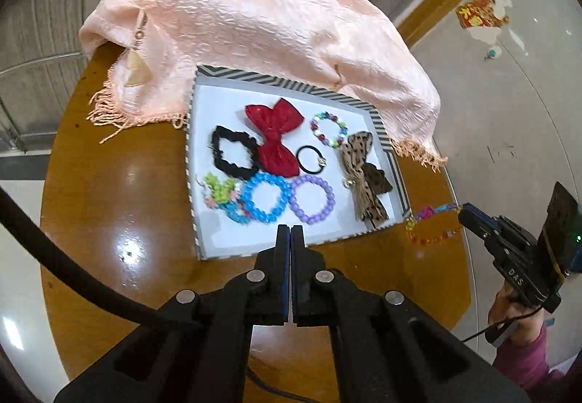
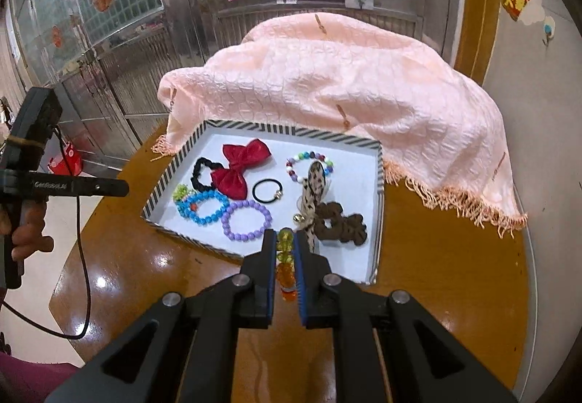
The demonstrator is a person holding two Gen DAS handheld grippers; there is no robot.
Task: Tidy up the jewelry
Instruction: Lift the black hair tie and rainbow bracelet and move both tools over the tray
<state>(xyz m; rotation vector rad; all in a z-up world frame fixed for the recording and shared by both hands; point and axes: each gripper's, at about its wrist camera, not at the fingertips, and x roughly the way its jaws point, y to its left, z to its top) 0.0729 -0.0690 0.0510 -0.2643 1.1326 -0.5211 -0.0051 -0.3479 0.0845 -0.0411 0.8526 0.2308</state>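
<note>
One multicoloured bead bracelet (image 2: 284, 264), pinched in the right gripper (image 2: 285, 250) just off the striped tray's (image 1: 394, 163) near right corner, judging by the filled tray, needs lifting over the rim, while the left gripper (image 1: 290, 239) hovers with jaws closed and empty.

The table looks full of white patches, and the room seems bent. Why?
Left wrist view: glare from lights above on the glossy wooden table, and the fisheye lens rounds its edge. Right wrist view: the same shine near the tray, and the door bars behind bow.
</note>
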